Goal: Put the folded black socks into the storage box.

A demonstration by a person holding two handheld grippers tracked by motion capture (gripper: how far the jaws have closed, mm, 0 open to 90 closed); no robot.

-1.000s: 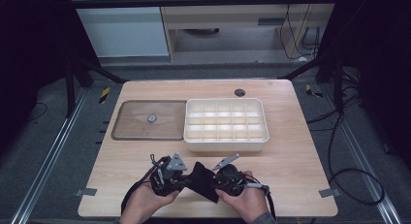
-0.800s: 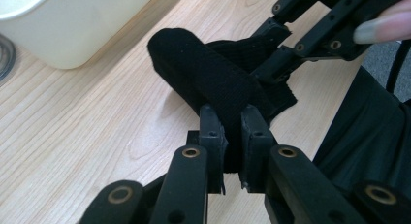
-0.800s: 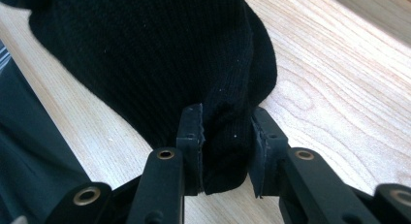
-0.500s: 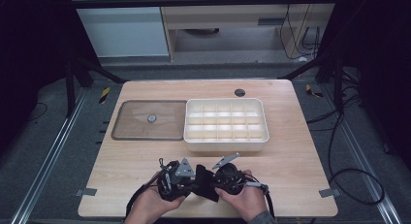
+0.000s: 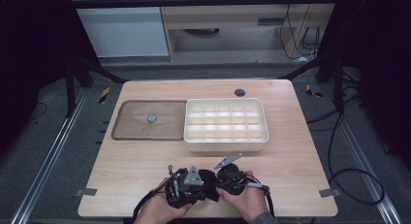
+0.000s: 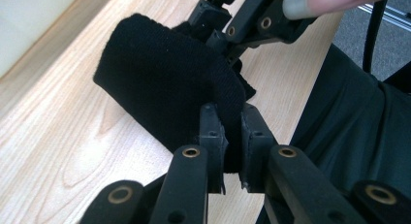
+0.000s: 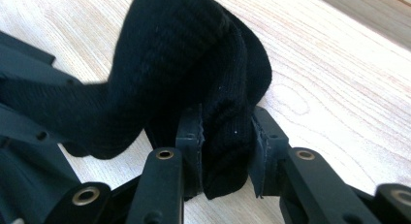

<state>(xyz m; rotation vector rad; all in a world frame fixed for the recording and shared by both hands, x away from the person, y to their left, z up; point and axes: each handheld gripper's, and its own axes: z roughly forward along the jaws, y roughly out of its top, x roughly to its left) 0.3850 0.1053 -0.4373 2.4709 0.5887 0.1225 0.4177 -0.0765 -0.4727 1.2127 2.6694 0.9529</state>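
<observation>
A single black knitted cloth [image 5: 206, 181], probably a sock or a small sleeve, is held between the two grippers low in the centre of the high view, just above the near edge of the wooden table [image 5: 145, 161]. The left gripper [image 6: 232, 136] is seen in its own view with its jaws pressed nearly together, pinching a thin fold at the lower edge of the cloth. The right gripper [image 7: 225, 141] is seen in its own view with its jaws set a little wider, clamped on a thicker, doubled bunch of the same cloth. The fabric is judged to be light, soft and limp: it drapes and bunches, offers no stiffness, and is unlikely to be damaged by a firm pinch. The ribbed knit is expected to give good friction, so slipping is less of a risk than stretching or dragging along an unintended layer. Hold is best taken at an edge or a fold, where the layers can be told apart, as is done now. Above the hands in the high view, one white compartment tray [image 5: 225, 124] with fifteen cells, in three rows of five, is counted. One flat transparent lid [image 5: 131, 129] with a small knob lies touching its left side, and one dark round spot [image 5: 239, 92] is seen near the table's far edge.
</observation>
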